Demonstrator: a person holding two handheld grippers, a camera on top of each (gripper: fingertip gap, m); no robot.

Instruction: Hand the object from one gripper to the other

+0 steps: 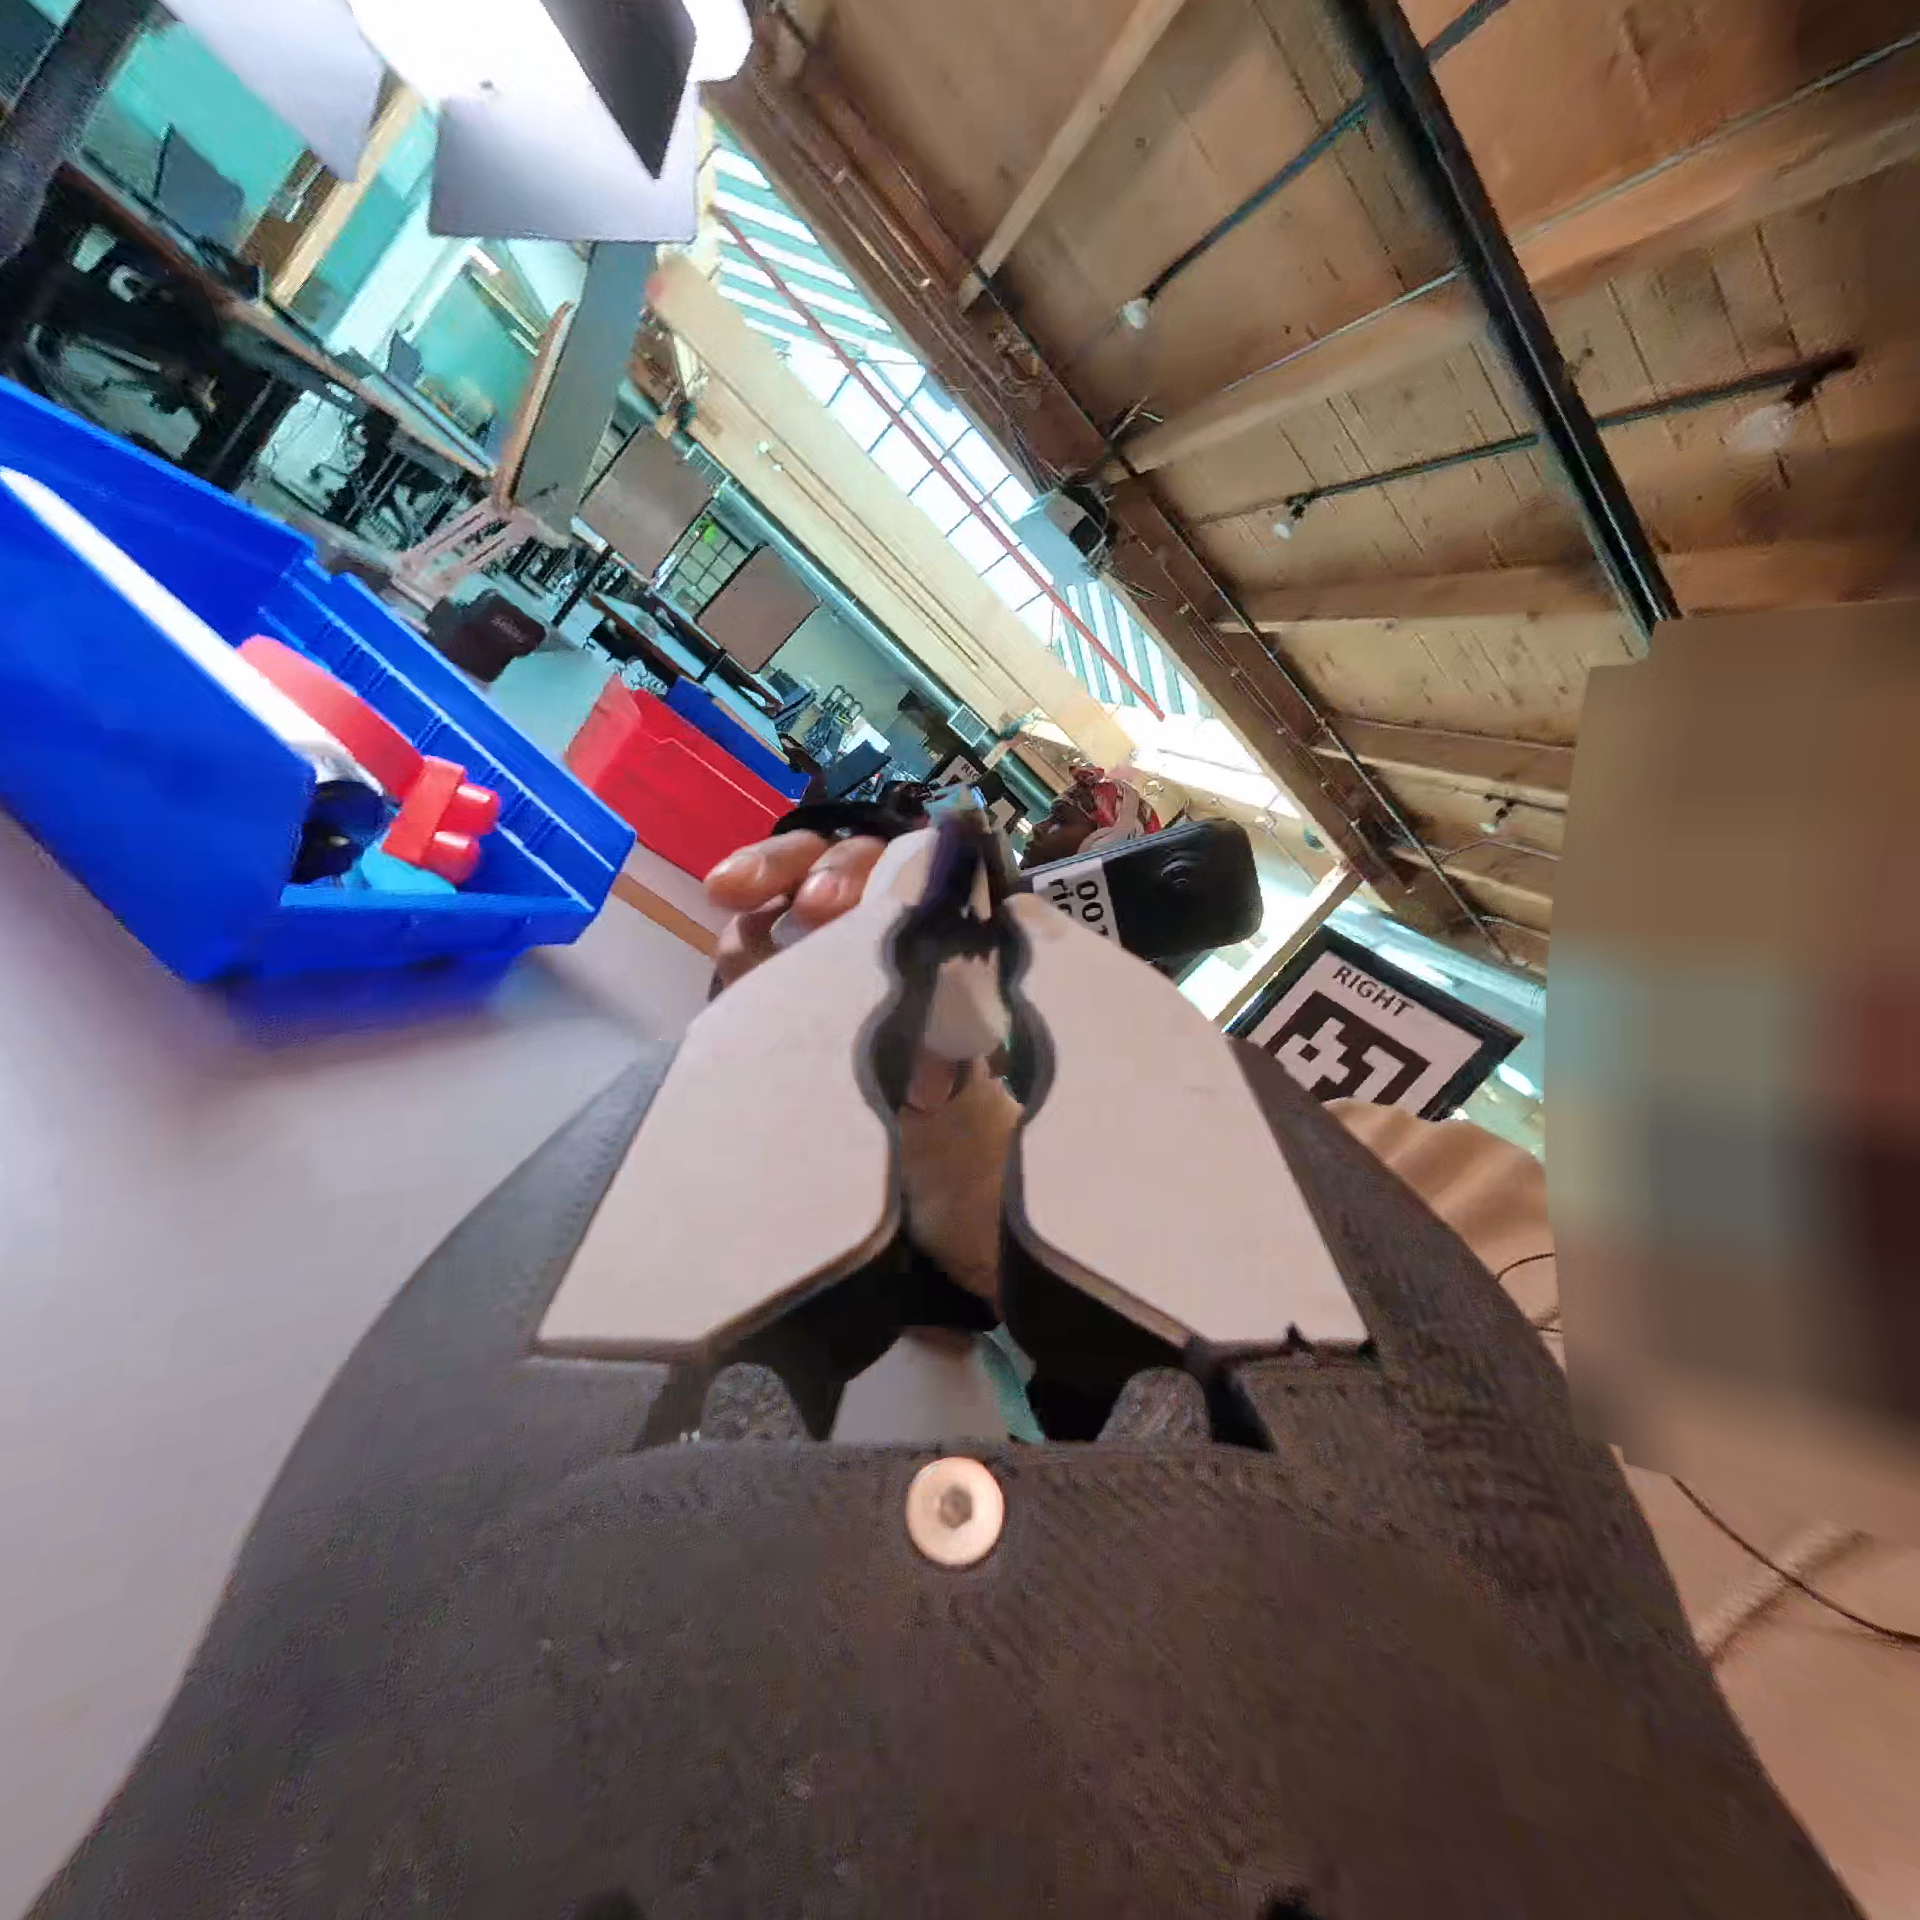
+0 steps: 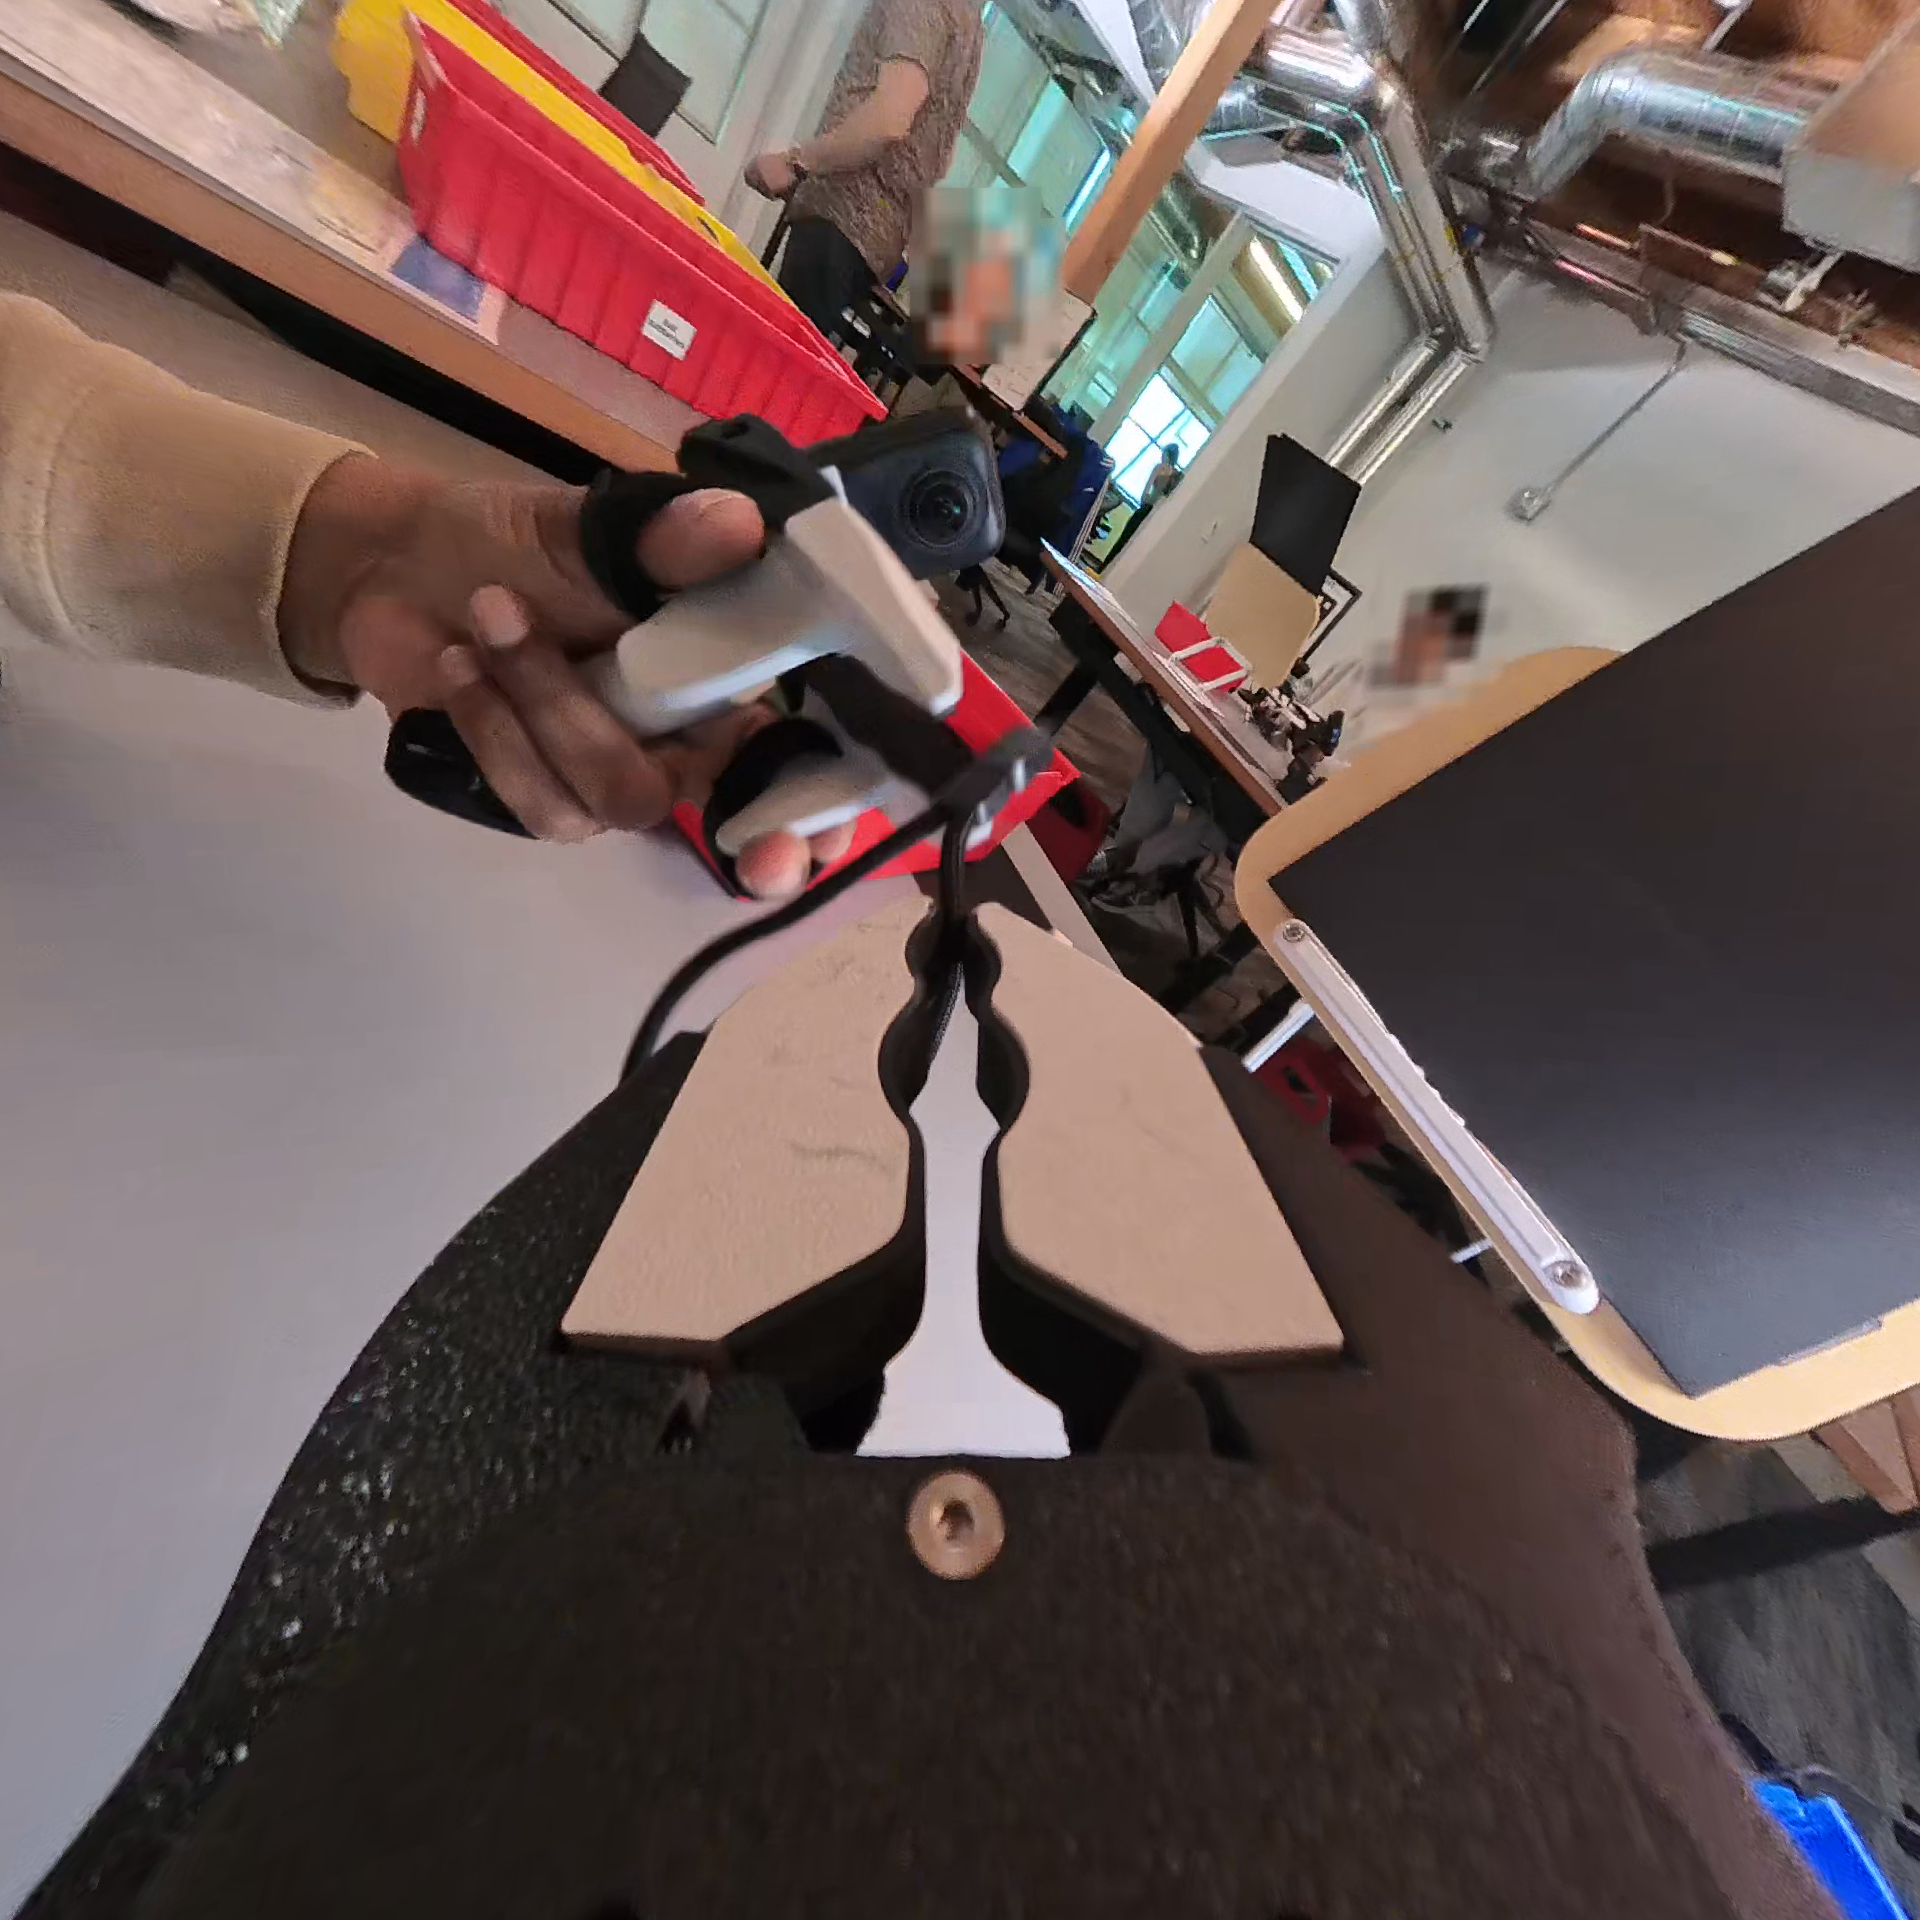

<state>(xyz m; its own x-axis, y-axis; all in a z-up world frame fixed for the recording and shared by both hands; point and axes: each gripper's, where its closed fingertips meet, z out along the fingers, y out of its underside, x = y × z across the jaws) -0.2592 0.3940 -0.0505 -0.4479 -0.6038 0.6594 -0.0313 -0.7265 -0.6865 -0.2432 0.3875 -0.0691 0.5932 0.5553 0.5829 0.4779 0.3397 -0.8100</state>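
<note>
A black cable runs between both grippers above the grey table. My right gripper is shut on the cable at its fingertips, and the slack loops down to the left. The cable's plug end sits at the tips of my left gripper, which a hand holds just ahead. In the left wrist view my left gripper has its jaws almost together on the dark cable end. The right gripper's camera is close behind it.
A blue bin holding a red block stands at the left, with a red bin beyond. Red and yellow bins sit on a far table. A black board with a wooden edge is at the right. People stand farther back. My two grippers' fingertips are within a few centimetres of each other.
</note>
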